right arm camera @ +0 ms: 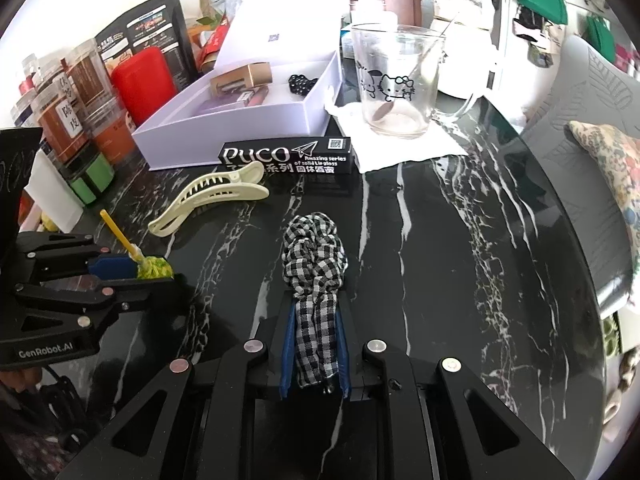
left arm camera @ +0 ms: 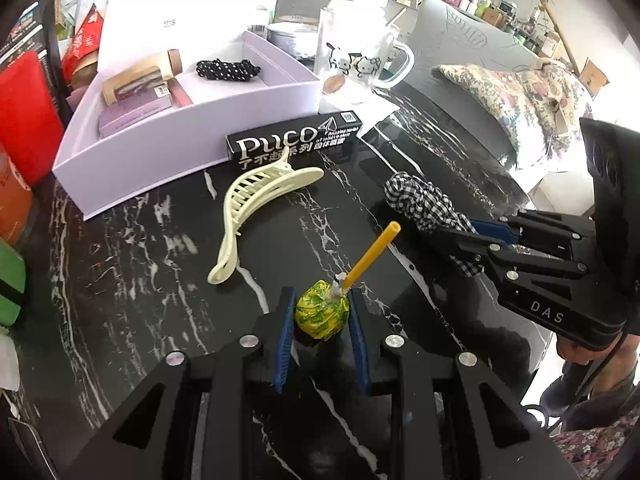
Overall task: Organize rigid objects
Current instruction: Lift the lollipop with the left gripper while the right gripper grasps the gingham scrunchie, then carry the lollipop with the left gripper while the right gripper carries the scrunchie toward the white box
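My left gripper (left arm camera: pixel 322 312) is shut on a lollipop (left arm camera: pixel 322 314) with a yellow-green wrapper and a yellow stick, low over the black marble table (left arm camera: pixel 140 280); it also shows in the right wrist view (right arm camera: pixel 154 270). My right gripper (right arm camera: pixel 316 320) is shut on a black-and-white checked scrunchie (right arm camera: pixel 314 256), also seen in the left wrist view (left arm camera: pixel 424 200). A cream hair claw clip (left arm camera: pixel 256 208) and a black PUCO lip gloss box (left arm camera: pixel 296 140) lie ahead. Behind them stands an open lilac box (left arm camera: pixel 192 128) holding small boxes and a black dotted scrunchie (left arm camera: pixel 228 70).
A Hello Kitty glass mug (right arm camera: pixel 396 80) stands on a white napkin (right arm camera: pixel 404 148) beside the lilac box. Jars, a red container (right arm camera: pixel 142 84) and green-lidded tubs crowd the table's left side. A white kettle (right arm camera: pixel 464 32) stands behind the mug. A chair with a floral cushion (left arm camera: pixel 516 100) is at the right.
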Demonstrator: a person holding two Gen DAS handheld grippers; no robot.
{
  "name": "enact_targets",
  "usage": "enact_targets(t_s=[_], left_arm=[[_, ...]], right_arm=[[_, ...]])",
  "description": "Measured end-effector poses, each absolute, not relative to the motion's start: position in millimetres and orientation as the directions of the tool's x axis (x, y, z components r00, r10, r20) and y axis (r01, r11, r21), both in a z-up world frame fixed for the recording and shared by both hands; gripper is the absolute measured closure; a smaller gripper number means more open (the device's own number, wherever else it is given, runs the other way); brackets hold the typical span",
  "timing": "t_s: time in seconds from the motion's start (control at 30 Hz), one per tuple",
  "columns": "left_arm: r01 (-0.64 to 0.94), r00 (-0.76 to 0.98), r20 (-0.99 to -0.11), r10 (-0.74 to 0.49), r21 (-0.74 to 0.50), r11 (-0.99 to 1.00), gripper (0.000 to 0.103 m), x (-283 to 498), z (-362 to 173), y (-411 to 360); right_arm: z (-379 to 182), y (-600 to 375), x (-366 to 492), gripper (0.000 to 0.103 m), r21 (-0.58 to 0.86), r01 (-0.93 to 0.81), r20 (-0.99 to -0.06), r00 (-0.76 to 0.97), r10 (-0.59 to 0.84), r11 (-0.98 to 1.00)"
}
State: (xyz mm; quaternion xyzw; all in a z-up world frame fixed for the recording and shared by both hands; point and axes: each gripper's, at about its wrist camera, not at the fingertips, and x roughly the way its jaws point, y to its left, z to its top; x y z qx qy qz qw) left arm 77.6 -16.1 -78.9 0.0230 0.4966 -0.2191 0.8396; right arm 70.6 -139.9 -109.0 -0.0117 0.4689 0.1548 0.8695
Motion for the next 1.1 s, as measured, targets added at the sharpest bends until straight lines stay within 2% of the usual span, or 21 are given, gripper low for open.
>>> enact_targets(t_s=[1.1], left_arm=[[0.22,0.624,-0.748,-0.227,-0.111,0.969,0.077,17.2,-19.5,25.1]], right_arm=[[-70.3,-90.7,14.1,0.086,0.129,-0.469,-0.734,0.547,0.402,0.874]])
